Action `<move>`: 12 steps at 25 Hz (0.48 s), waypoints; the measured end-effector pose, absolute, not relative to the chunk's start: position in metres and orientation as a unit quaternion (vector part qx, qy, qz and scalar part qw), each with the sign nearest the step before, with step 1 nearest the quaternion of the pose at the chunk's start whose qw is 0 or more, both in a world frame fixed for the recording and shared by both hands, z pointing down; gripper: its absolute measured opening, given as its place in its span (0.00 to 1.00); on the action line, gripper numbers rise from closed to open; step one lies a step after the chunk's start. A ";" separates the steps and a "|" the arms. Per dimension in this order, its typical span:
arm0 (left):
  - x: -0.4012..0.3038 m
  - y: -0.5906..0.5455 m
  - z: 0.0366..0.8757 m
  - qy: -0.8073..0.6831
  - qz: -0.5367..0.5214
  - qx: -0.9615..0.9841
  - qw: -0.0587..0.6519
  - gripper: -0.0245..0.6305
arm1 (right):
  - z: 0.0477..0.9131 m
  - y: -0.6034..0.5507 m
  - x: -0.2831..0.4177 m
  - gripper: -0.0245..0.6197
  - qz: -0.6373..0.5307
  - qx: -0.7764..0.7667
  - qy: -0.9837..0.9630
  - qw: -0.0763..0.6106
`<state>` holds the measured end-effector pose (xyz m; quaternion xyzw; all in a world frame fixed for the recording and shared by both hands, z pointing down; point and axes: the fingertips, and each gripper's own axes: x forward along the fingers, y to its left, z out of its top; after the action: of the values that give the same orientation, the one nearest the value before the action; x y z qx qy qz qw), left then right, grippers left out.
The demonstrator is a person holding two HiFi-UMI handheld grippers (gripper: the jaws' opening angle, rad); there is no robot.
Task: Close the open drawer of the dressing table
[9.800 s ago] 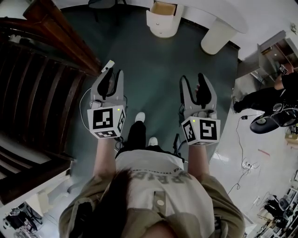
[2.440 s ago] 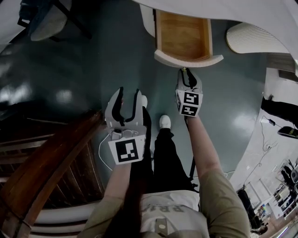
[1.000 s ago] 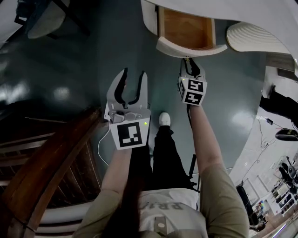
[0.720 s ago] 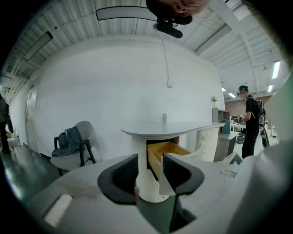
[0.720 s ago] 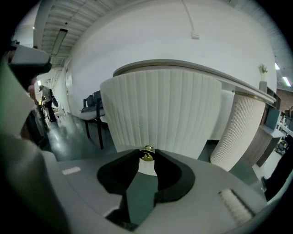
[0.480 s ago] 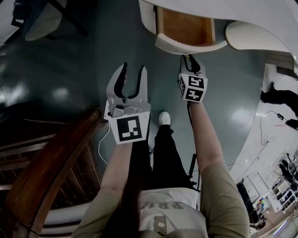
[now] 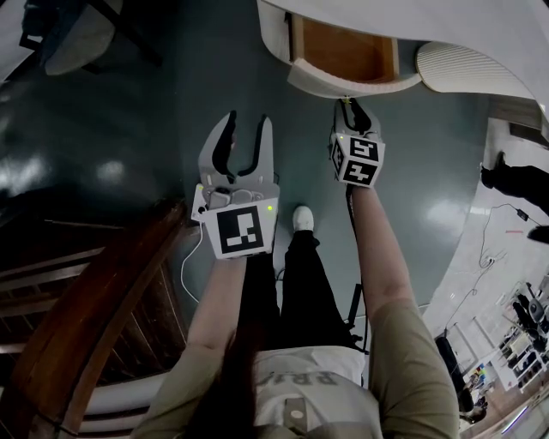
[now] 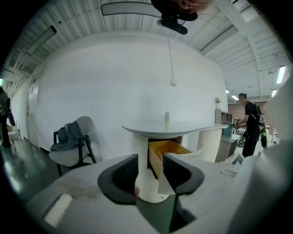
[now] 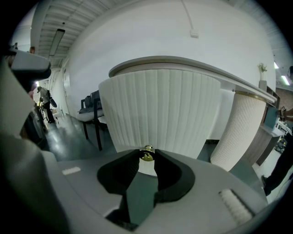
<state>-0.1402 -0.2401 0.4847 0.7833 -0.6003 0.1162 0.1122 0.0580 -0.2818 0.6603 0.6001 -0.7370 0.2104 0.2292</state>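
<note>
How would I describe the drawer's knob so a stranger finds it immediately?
Start at the white dressing table with the curved top. Under it bulges the ribbed white drawer front, and the knob sticks out of it, pinched by the right gripper. It alone is shiny and brass-coloured among white ribs.

In your head view the dressing table (image 7: 446, 26) runs off the top edge, and its top hides the back of the drawer (image 7: 347, 53). In your right gripper view the drawer's front fills the frame and hides its inside, and the jaws cover the sides of the brass knob (image 9: 147, 154). The pale upright thing (image 8: 167, 117) on the table's top in your left gripper view is too small to tell.
</note>
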 end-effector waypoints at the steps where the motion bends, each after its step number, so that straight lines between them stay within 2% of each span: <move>1: -0.141 -0.241 0.485 -0.600 0.117 0.783 0.112 0.31 | 0.660 -0.283 0.058 0.20 0.211 0.600 -0.737 0.229; 12: -0.145 -0.253 0.490 -0.602 0.121 0.781 0.115 0.31 | 0.659 -0.301 0.058 0.20 0.212 0.601 -0.737 0.225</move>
<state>-0.1447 -0.2531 0.4901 0.7806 -0.6023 0.1208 0.1155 0.0580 -0.3008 0.6591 0.6010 -0.7372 0.2119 0.2246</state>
